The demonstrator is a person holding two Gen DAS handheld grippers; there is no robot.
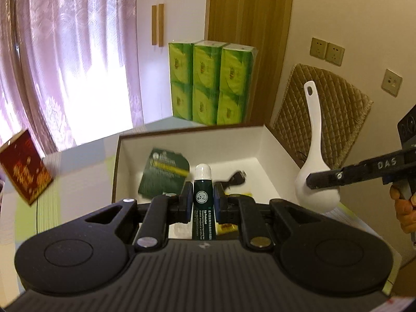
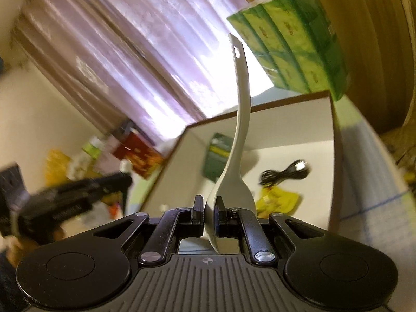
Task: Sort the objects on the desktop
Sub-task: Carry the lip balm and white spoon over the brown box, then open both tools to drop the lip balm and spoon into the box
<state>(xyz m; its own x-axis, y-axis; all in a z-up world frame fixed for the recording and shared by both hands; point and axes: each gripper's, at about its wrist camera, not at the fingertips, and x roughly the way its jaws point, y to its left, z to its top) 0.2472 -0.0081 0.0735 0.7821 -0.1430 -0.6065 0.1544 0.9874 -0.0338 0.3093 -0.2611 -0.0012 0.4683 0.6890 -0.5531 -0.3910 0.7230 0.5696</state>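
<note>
Two things were clamped at once: my left gripper (image 1: 203,202) pinched the dark green lip-balm tube (image 1: 203,205) upright above the open white cardboard box (image 1: 270,143), my right gripper (image 2: 210,214) nipped the white plastic rice spoon (image 2: 235,171) by its bowl, handle up, both seemingly bound for the box.

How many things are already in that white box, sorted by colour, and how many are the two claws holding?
Green packet in the box: 1
Black cable: 1
Yellow wrapper: 1
Held green tube, left gripper: 1
Held white spoon, right gripper: 1
Total: 5
</note>
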